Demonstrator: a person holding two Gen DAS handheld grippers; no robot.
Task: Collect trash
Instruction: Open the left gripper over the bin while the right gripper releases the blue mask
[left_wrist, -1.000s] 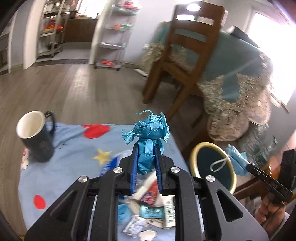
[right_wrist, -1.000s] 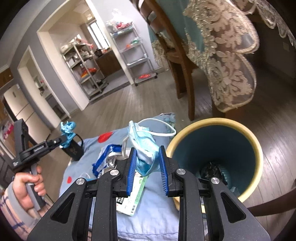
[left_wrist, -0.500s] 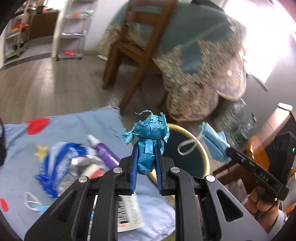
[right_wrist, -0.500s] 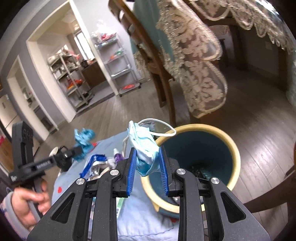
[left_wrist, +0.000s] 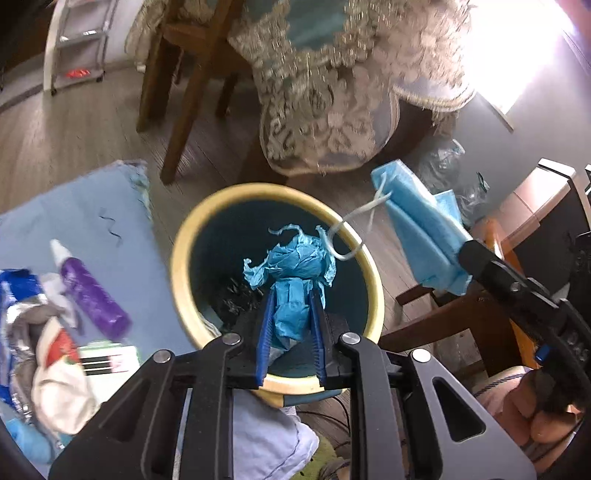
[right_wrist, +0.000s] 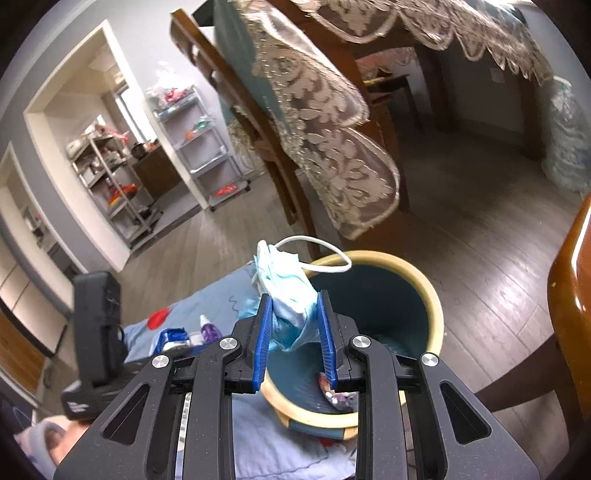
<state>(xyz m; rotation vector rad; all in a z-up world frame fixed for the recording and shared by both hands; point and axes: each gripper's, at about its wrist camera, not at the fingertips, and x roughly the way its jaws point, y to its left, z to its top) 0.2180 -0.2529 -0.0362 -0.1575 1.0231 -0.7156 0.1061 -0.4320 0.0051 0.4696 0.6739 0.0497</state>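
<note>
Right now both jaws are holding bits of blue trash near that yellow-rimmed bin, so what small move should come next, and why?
Probably open the left gripper and let the crumpled blue paper drop. In the left wrist view the wad sits over the mouth of the bin, so it should fall inside. The right gripper holds the face mask nearer the rim and could follow.

**Rig appearance: both handheld grippers**

I am seeing matte black frames on the left gripper and right gripper, each showing four silver screw heads and ribbed blue fingers. A striped sleeve is showing at one wrist.
</note>
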